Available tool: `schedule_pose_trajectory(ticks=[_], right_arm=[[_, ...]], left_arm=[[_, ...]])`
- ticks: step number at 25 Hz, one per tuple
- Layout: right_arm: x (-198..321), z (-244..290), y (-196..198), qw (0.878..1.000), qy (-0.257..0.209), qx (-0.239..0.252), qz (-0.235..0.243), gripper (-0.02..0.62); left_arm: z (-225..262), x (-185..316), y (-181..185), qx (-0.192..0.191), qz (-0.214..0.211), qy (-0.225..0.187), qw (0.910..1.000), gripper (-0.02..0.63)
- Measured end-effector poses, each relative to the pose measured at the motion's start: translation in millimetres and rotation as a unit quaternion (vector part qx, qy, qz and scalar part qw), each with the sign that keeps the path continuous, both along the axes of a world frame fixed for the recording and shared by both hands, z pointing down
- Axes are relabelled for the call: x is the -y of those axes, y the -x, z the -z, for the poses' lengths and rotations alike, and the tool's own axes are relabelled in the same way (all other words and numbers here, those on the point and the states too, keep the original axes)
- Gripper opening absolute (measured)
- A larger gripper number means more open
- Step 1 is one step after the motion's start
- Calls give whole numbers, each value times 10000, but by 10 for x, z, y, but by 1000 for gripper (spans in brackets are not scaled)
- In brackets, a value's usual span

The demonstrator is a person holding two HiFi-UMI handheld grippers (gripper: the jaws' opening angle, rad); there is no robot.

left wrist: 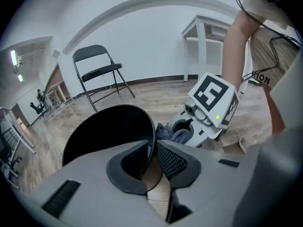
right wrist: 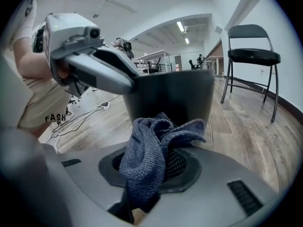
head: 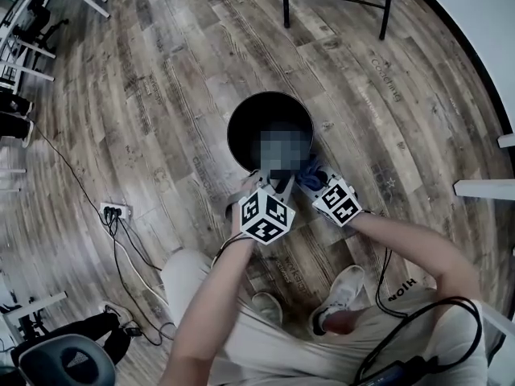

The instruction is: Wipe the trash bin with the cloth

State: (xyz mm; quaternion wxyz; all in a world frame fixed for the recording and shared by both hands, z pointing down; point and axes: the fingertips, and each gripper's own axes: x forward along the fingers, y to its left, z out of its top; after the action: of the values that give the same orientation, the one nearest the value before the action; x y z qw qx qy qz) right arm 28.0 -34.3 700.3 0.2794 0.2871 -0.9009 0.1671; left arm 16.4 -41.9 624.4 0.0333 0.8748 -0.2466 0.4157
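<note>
The trash bin (head: 256,123) stands upright on the floor (head: 161,95), just beyond both tongs. The left tongs (left wrist: 152,157) pinch its near rim. The right tongs (right wrist: 150,168) clamp the cloth (right wrist: 144,150), bunched just short of the bin's near outer wall, straight ahead.

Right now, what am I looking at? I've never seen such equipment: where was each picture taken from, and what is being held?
There is no robot here: a person holds a hand-held gripper in each hand, each carrying its own camera. The head view looks down from the person's head; the other two views look along each tool's jaws. On the wooden plank floor stands a round black plastic trash bin. The left hand-held gripper is clamped on its rim. The right hand-held gripper pinches a crumpled blue-grey cloth close to the bin's outside.
</note>
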Motion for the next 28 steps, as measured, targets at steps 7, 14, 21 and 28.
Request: schedule_pose_trajectory(ticks=[7, 14, 21, 28], right_arm=[[-89, -807, 59, 9986, 286, -280, 356, 109], [-91, -1420, 66, 9919, 861, -728, 576, 109], [-198, -1274, -16, 9882, 1372, -583, 345, 110], [-367, -215, -252, 9913, 541, -518, 1084, 110]], left_arm=[[5, -27, -10, 5, -104, -91, 9999, 62], [9, -32, -9, -10, -103, -173, 9998, 63], [-1, -64, 6, -7, -144, -226, 9996, 63], [-2, -137, 39, 20, -406, -28, 9992, 63]])
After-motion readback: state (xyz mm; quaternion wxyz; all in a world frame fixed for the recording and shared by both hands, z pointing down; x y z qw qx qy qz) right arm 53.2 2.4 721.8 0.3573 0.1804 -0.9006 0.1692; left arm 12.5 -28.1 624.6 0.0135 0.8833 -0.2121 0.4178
